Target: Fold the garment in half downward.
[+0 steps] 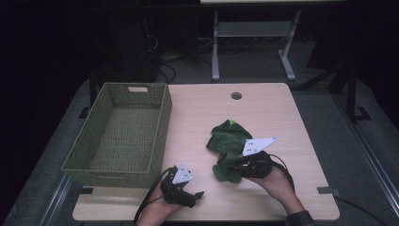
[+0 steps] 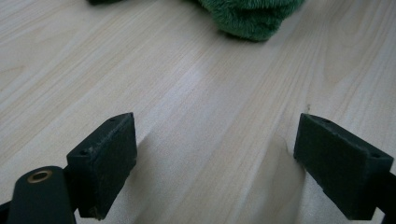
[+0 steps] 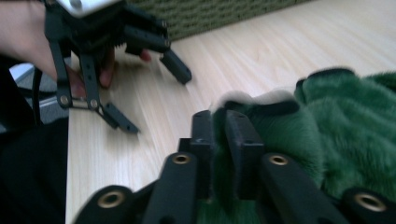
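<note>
A fuzzy green cloth [image 1: 229, 139] lies crumpled on the wooden table [image 1: 273, 113], right of the middle. My right gripper [image 1: 229, 168] comes in from the right and is shut on the cloth's near end. In the right gripper view its jaws [image 3: 219, 140] stand almost together with a fold of the green cloth [image 3: 355, 135] pinched between them. My left gripper [image 1: 194, 188] rests near the front edge, left of the cloth, with its jaws wide apart. The left gripper view shows that gripper [image 2: 215, 154] open over bare wood, with an edge of the cloth [image 2: 252, 18] farther off.
A woven green basket [image 1: 162, 127] stands on the table's left side, with nothing in it. A round cable hole [image 1: 236, 95] sits near the far edge. The right gripper view shows the left gripper [image 3: 154, 100], the hand holding it, and the basket wall [image 3: 224, 14] behind.
</note>
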`<state>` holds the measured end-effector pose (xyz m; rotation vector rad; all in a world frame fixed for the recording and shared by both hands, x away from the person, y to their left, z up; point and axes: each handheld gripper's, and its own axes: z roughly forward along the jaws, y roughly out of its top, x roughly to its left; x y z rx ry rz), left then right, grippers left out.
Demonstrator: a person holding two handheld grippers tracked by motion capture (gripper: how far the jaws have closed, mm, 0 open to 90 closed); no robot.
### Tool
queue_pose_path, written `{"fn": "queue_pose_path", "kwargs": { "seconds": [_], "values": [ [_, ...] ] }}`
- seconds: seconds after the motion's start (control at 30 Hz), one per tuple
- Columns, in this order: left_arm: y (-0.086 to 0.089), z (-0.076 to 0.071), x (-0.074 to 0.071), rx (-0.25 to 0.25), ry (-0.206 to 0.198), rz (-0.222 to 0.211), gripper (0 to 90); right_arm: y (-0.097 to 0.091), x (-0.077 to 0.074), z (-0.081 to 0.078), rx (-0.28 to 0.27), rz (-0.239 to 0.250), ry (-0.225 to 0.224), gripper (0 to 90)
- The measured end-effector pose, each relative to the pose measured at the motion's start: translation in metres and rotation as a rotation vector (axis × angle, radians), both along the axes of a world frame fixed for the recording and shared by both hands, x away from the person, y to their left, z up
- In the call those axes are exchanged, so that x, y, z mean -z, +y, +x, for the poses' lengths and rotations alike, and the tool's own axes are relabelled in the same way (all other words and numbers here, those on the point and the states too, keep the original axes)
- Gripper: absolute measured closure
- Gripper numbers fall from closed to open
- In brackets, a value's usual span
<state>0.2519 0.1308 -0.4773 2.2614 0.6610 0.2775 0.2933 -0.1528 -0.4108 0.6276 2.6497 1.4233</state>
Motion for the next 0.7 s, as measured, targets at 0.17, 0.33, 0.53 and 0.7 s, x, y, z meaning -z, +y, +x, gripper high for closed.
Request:
{"fn": "queue_pose_path", "kwargs": {
  "seconds": [0.17, 0.33, 0.53, 0.7],
  "values": [
    [0.0, 0.0, 0.0, 0.001, 0.001, -0.002, 12.6, -0.01, -0.011, 0.006, 0.086, 0.03, -0.031, 88.9],
    [0.0, 0.0, 0.0, 0.003, -0.001, 0.002, 12.6, -0.003, 0.009, 0.021, 0.125, -0.027, 0.031, 89.9],
    [0.0, 0.0, 0.0, 0.002, 0.002, 0.0, 12.6, 0.007, 0.039, 0.029, 0.126, -0.12, 0.118, 90.0],
    [0.0, 0.0, 0.0, 0.002, 0.002, 0.0, 12.6, 0.008, 0.046, 0.03, 0.139, -0.151, 0.154, 90.0]
  ]
}}
